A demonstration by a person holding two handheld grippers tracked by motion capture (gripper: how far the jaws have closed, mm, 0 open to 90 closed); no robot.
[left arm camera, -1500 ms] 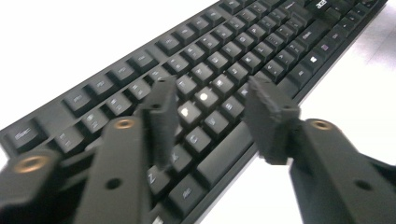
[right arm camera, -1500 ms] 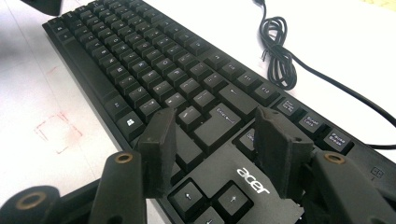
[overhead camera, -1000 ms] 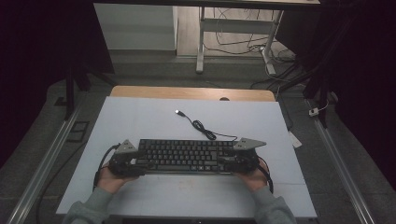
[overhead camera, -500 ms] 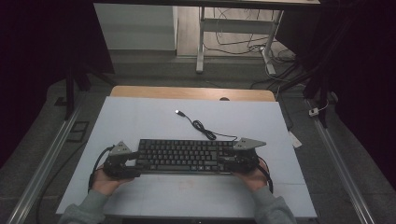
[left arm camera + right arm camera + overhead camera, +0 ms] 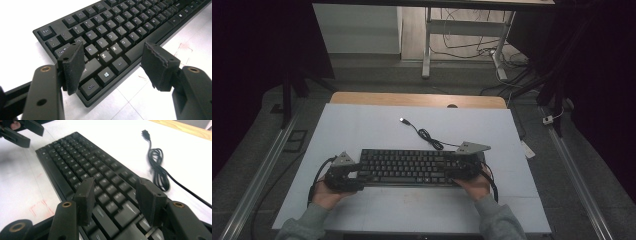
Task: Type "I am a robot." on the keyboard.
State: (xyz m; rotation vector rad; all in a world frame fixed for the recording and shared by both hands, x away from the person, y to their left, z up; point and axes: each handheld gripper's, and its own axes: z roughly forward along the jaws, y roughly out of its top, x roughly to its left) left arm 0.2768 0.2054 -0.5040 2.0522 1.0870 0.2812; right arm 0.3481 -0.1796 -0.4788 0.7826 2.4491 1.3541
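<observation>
One keyboard (image 5: 404, 166), one cable (image 5: 427, 135), two grippers.

A black keyboard (image 5: 404, 166) is lying flat, keys up, near the front edge of the white table (image 5: 362, 120), its cable (image 5: 427, 135) trailing away.

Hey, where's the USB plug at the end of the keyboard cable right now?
In the high view the USB plug lies on the white table, beyond the keyboard near the middle, its cable coiling back toward the keyboard's right end.
</observation>
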